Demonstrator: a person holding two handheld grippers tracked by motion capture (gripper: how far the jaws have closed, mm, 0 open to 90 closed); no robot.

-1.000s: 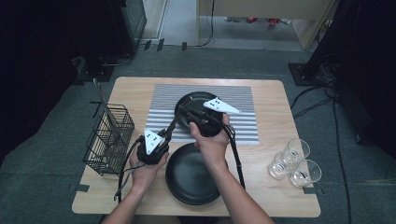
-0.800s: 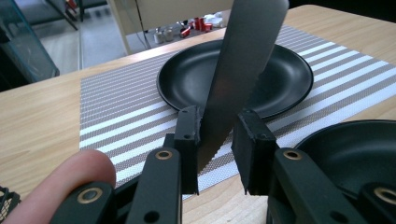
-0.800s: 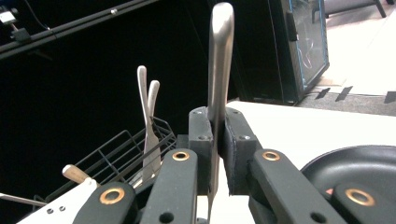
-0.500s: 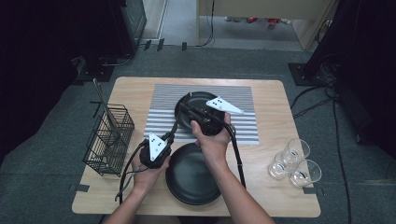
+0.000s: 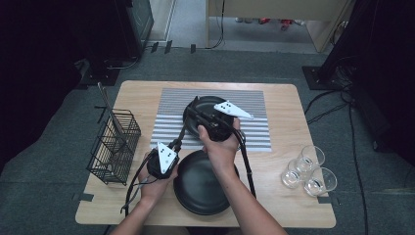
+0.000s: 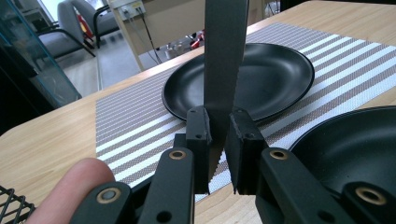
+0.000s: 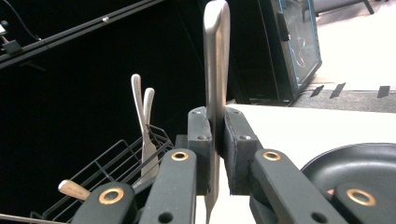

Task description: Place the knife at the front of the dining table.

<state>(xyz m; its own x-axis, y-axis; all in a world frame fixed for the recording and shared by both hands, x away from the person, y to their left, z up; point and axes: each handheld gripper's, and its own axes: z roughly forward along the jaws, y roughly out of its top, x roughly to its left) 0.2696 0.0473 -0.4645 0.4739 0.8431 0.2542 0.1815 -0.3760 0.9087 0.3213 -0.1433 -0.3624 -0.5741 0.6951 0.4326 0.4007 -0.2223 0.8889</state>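
Observation:
A steel table knife (image 5: 182, 129) spans the gap between both grippers above the table. My left gripper (image 5: 175, 146) holds its serrated blade (image 6: 224, 56). The jaws (image 6: 218, 140) have just been closing, and the pads now press on the blade. My right gripper (image 5: 192, 113) is shut on the knife's handle (image 7: 215, 56), which stands upright between its pads (image 7: 215, 135). Beyond the knife, a black plate (image 5: 195, 105) (image 6: 261, 79) lies on the striped placemat (image 5: 254, 117). A second black plate (image 5: 200, 188) (image 6: 355, 149) sits near the front edge.
A black wire basket (image 5: 115, 147) stands at the table's left, with cutlery handles (image 7: 144, 116) sticking up from it. Three clear glasses (image 5: 308, 169) are grouped at the front right. The person's forearms cross over the near plate.
The left hand has edged slightly toward the near side. The right hand, the knife and both plates have kept still.

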